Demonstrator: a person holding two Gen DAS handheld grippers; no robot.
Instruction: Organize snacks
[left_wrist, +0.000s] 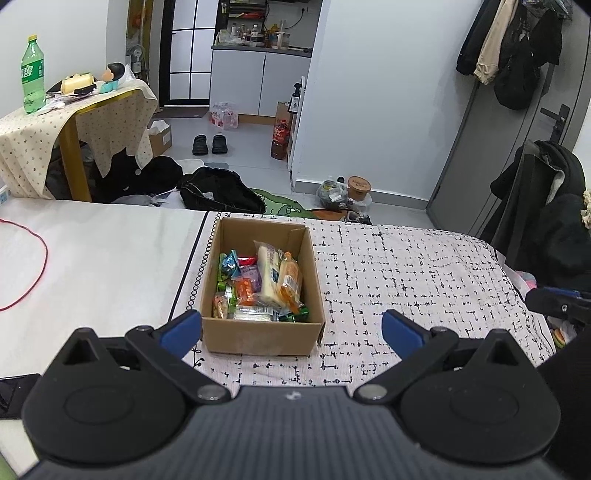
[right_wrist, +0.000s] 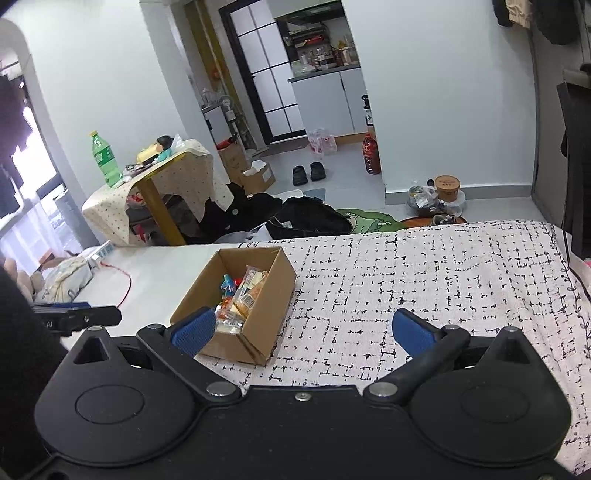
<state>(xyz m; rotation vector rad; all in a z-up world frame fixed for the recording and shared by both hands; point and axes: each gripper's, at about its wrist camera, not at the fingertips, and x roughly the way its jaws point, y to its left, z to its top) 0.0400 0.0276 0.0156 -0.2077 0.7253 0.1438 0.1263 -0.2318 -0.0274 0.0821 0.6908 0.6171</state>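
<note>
An open cardboard box (left_wrist: 258, 338) stands on the patterned cloth and holds several wrapped snacks (left_wrist: 258, 284), among them a pale long packet and an orange one. My left gripper (left_wrist: 291, 330) is open just in front of the box, its blue fingers spread wider than the box's near wall, nothing between them. In the right wrist view the same box (right_wrist: 266, 317) lies ahead and to the left, with snacks (right_wrist: 240, 295) showing inside. My right gripper (right_wrist: 308, 330) is open and empty; its left finger overlaps the box's near corner in the picture.
The black-and-white cloth (left_wrist: 406, 266) covers the right part of the surface; a bare white part (left_wrist: 92, 251) with a red cable (left_wrist: 37, 266) lies left. A phone (left_wrist: 14, 393) rests at the near left edge. Behind are a small table with a green bottle (left_wrist: 32, 74), bags and clothes on the floor.
</note>
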